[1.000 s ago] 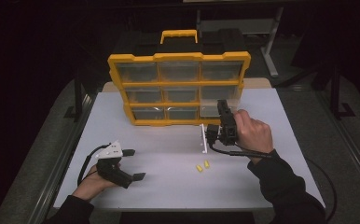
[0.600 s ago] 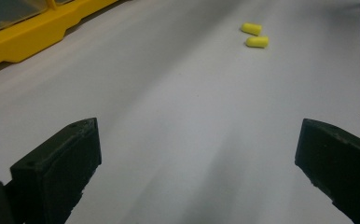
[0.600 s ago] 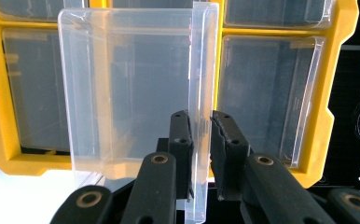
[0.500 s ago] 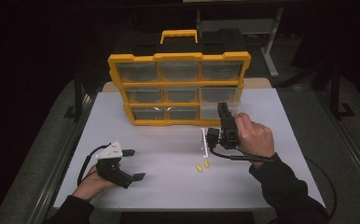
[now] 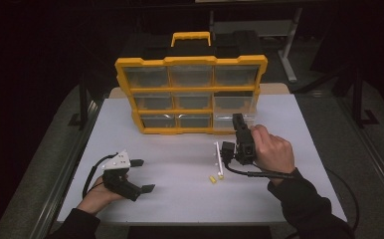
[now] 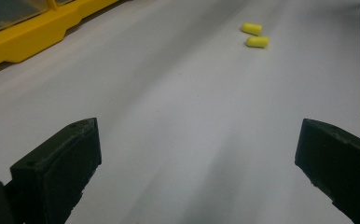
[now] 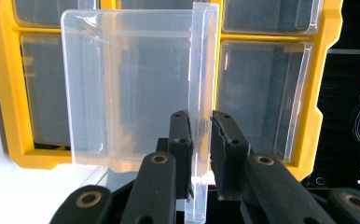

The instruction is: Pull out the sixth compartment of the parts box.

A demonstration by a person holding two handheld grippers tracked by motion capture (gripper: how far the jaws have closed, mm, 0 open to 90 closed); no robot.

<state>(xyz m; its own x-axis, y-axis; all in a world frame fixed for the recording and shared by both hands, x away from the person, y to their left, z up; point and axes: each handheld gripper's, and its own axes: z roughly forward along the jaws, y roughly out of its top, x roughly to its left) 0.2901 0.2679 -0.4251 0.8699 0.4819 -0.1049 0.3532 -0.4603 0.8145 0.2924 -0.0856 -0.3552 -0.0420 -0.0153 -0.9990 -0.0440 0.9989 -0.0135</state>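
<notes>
A yellow organiser (image 5: 190, 94) with clear drawers stands upright at the back of the white table. In the right gripper view, my right gripper (image 7: 199, 128) is shut on the thin wall of a clear plastic drawer (image 7: 122, 93), held up in front of the organiser (image 7: 1, 93). From above, the right gripper (image 5: 238, 122) points at the organiser's lower right corner. Two yellow earplugs (image 5: 216, 178) lie on the table to the left of that hand. My left gripper (image 5: 143, 175) rests at the near left, open, nothing between its jaws; the earplugs (image 6: 255, 36) lie ahead of it.
A thin white strip (image 5: 219, 157) lies on the table (image 5: 180, 149) just behind the earplugs. A black cable (image 5: 259, 174) trails from the right gripper. The organiser's carry handle (image 5: 191, 37) rises at the back. The surroundings are dark.
My right hand has drifted slightly toward the near edge with the clear drawer still in its grip. The left hand has stayed put.
</notes>
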